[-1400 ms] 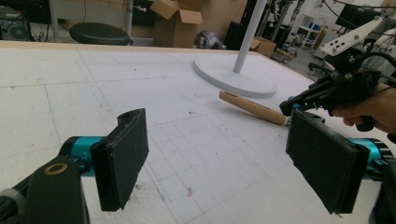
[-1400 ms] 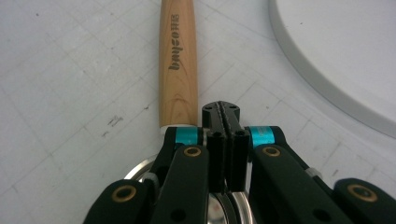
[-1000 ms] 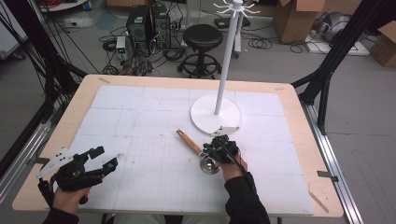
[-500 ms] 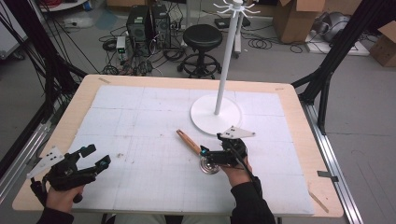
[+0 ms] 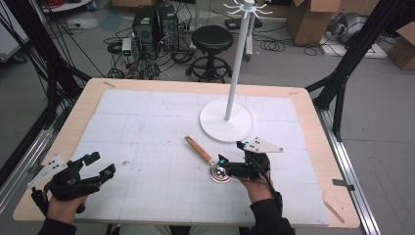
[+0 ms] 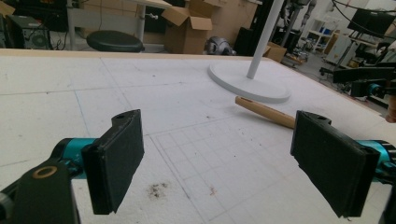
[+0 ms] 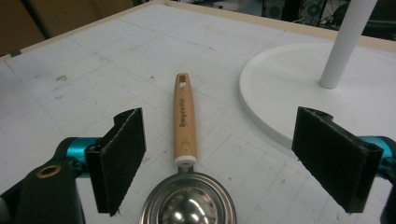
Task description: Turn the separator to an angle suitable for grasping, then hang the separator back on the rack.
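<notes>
A scoop with a light wooden handle (image 5: 198,148) and a shiny metal bowl (image 5: 219,175) lies flat on the white mat, right of centre. My right gripper (image 5: 223,166) is open, its jaws standing either side of the bowl without touching it. The right gripper view looks along the handle (image 7: 184,121) with the bowl (image 7: 187,206) at the bottom between the wide-apart pads (image 7: 120,158). Near the front left corner, my left gripper (image 5: 102,163) is open and holds nothing. From there the handle (image 6: 266,112) lies far ahead.
A white stand with a round base (image 5: 226,120), a tall pole and hooks on top rises just behind the scoop. The base (image 7: 280,93) is close on the right gripper's right. The table's wooden rim (image 5: 313,105) frames the mat.
The left gripper has drawn back a little toward the front left corner. The right gripper has turned and shifted slightly right, its jaws now around the scoop's bowl.
</notes>
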A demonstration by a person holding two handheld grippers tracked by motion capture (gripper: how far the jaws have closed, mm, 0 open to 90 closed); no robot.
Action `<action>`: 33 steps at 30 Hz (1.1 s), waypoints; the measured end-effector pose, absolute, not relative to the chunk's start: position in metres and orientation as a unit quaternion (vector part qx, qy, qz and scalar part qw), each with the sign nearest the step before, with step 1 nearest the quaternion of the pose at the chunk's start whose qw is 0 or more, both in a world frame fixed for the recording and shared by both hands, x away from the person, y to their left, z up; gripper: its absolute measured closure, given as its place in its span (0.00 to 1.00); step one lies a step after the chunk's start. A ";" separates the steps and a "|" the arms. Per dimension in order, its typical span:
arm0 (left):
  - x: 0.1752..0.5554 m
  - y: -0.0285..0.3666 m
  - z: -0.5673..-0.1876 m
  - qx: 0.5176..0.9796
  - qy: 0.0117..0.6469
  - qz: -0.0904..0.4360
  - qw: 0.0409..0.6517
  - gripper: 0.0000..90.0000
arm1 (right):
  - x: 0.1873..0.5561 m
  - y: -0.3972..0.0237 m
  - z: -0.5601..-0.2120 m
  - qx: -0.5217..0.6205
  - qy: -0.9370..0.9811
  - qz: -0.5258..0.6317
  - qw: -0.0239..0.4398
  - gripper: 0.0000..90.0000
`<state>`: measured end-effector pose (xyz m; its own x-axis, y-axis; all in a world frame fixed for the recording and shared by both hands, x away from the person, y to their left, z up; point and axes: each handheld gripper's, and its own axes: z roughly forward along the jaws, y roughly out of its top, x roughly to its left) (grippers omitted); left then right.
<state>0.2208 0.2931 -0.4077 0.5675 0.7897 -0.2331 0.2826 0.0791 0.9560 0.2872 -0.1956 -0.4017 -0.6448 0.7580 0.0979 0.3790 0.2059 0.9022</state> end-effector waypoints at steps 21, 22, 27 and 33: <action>0.222 0.294 -0.409 0.645 0.417 0.203 0.607 0.20 | 0.329 -0.137 -0.399 0.355 0.801 0.453 0.164 0.18; 0.222 0.294 -0.409 0.646 0.417 0.202 0.607 0.20 | 0.332 -0.132 -0.400 0.355 0.805 0.447 0.163 0.18; 0.222 0.293 -0.409 0.650 0.413 0.199 0.606 0.20 | 0.344 -0.119 -0.408 0.355 0.820 0.422 0.153 0.18; 0.222 0.293 -0.409 0.649 0.413 0.197 0.607 0.20 | 0.359 -0.104 -0.420 0.355 0.838 0.390 0.142 0.24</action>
